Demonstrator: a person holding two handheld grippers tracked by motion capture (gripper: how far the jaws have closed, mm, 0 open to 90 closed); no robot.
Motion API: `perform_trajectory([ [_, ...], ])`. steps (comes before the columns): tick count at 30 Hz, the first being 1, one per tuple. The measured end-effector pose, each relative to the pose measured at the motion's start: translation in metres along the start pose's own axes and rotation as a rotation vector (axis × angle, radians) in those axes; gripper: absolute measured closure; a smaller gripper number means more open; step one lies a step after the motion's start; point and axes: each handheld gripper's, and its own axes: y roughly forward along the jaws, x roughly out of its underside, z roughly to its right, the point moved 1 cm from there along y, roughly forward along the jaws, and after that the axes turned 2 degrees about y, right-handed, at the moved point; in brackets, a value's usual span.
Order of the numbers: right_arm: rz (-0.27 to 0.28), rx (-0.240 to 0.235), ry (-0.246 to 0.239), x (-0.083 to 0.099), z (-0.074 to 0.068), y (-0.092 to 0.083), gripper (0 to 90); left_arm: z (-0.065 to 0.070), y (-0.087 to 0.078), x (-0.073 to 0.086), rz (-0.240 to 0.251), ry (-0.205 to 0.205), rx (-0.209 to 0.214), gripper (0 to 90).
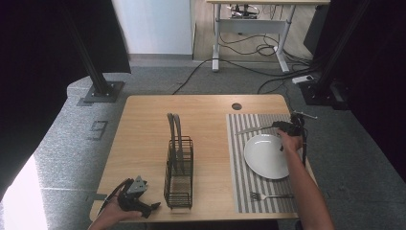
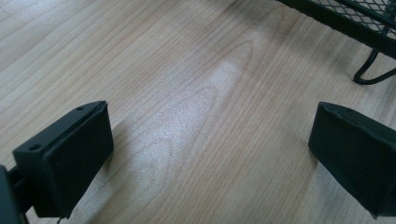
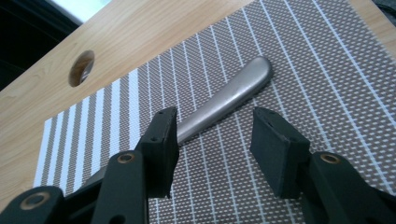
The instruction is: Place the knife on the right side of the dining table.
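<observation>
Left gripper [image 1: 152,207] sits at the near left corner of the table [image 1: 143,124], resting in the person's hand, jaws spread wide w/ bare wood between them in the left gripper view. Right next to it is the black wire rack [image 1: 178,173], its foot and mesh edge showing top right in the left gripper view.

Moving out on the right side: a fork [image 1: 268,196] lies on the near end of the striped placemat [image 1: 237,163], then a white plate [image 1: 265,155] mid-mat.

Right gripper [image 1: 276,125] is at the far end of the mat, just past the plate. The knife [image 3: 229,97] lies flat on the mat there, blade pointing toward the table's middle in the high view. In the right gripper view the jaws stand abt half open and the handle's near end disappears behind one jaw. Can't tell if it touches, but the pads aren't squeezing it. Cable hole [image 1: 236,106] in the wood just beyond.
</observation>
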Motion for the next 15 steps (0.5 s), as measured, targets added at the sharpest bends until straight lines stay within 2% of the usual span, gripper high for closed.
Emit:
perform_trajectory([
  [2,0.021,0.003,-0.035,-0.001,-0.004,-0.003,50.8,0.0,0.0,0.0,0.0,0.0,0.0,0.0],
  [4,0.063,-0.01,-0.092,-0.005,-0.01,-0.01,51.1,0.0,0.0,0.0,0.0,0.0,0.0,0.0],
  [5,0.088,-0.01,-0.146,-0.008,-0.017,-0.014,50.5,0.0,0.0,0.0,0.0,0.0,0.001,0.0],
  [6,0.076,0.004,-0.186,-0.011,-0.023,-0.016,50.0,0.0,0.0,0.0,0.0,0.0,0.001,0.0],
  [9,0.109,-0.001,-0.283,-0.014,-0.037,-0.02,50.3,0.0,0.0,0.0,0.0,0.0,0.001,0.0],
  [10,0.109,-0.001,-0.283,-0.014,-0.037,-0.02,50.3,0.0,0.0,0.0,0.0,0.0,0.001,0.0],
  [11,0.071,0.014,-0.329,-0.015,-0.042,-0.013,49.6,0.0,0.0,0.0,0.0,0.0,0.001,0.0],
  [14,0.05,0.005,-0.365,-0.016,-0.046,-0.002,49.8,0.0,0.0,0.0,0.0,0.0,0.001,0.0],
  [15,0.018,0.015,-0.374,-0.016,-0.047,0.003,48.6,0.0,0.0,0.0,0.0,0.0,0.0,0.0],
])
